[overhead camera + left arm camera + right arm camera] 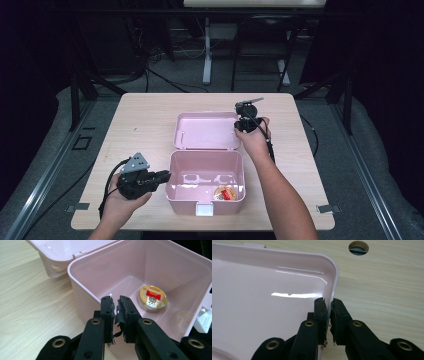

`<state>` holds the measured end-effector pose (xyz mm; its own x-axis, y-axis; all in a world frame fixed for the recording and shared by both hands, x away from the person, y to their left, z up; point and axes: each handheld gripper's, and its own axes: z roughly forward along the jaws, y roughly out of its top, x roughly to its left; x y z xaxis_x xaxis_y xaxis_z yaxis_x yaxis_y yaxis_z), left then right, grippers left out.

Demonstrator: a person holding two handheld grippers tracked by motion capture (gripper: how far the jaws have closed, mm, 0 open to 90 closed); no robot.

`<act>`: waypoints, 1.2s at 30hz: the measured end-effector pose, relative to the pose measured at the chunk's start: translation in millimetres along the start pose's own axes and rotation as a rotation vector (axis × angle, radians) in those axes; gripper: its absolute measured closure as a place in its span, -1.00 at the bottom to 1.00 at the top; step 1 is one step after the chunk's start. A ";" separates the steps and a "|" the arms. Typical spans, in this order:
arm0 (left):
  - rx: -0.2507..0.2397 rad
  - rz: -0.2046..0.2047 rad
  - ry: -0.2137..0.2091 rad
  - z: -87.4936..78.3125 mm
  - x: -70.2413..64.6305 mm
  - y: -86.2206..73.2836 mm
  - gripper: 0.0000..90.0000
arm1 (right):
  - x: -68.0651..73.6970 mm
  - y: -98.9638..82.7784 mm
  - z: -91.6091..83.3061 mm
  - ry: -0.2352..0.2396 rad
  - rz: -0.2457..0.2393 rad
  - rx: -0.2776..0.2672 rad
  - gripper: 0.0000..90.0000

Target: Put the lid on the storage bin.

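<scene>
looking down from the high view, a pink box (206,192) sits open in the middle of a wooden table (140,125), its lid (206,131) folded back flat behind it. a small round tin (225,193) with a red and gold label lies on the box floor, near the front right corner.

the right gripper (243,126) is at the lid's right edge; in the right gripper view its jaws are pinched on the lid's rim (334,296), one pad inside the lid and one outside.

the left gripper (162,176) is held level at the box's left wall. in the left gripper view its jaws are nearly together with nothing between them, tips just over the box rim (75,281), pointing toward the tin (152,298), which lies apart from them.
</scene>
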<state>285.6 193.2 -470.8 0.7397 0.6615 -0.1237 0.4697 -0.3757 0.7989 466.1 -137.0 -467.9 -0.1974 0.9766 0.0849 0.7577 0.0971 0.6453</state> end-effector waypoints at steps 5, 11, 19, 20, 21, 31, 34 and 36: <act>0.000 0.004 0.001 0.1 0.0 0.0 0.82 | 0.6 0.4 -1.5 -0.006 0.004 -0.008 0.86; -0.001 0.004 0.002 0.2 -0.2 0.0 0.82 | -0.2 1.6 -6.8 0.001 0.006 -0.025 0.87; -0.001 0.000 0.003 0.3 -0.2 0.1 0.82 | 2.8 5.3 -17.7 -0.011 -0.017 -0.047 0.88; -0.001 0.000 0.003 0.3 -0.2 0.0 0.82 | 3.0 5.5 -18.9 -0.014 -0.023 -0.055 0.88; -0.001 0.000 0.003 0.3 -0.2 0.0 0.82 | 3.0 5.5 -18.9 -0.014 -0.023 -0.055 0.88; -0.006 0.001 0.007 0.8 -0.9 0.0 0.82 | 5.3 8.8 -32.5 -0.006 -0.032 -0.106 0.91; -0.006 -0.002 0.008 0.8 -1.2 -0.1 0.82 | 6.2 8.0 -36.0 -0.008 -0.041 -0.125 0.91; -0.006 -0.002 0.009 0.8 -1.2 -0.1 0.82 | 6.4 7.6 -38.0 -0.009 -0.045 -0.132 0.91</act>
<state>285.1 191.9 -471.2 0.7347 0.6678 -0.1199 0.4681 -0.3710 0.8021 446.9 -137.4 -433.6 -0.2230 0.9737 0.0475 0.6595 0.1148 0.7429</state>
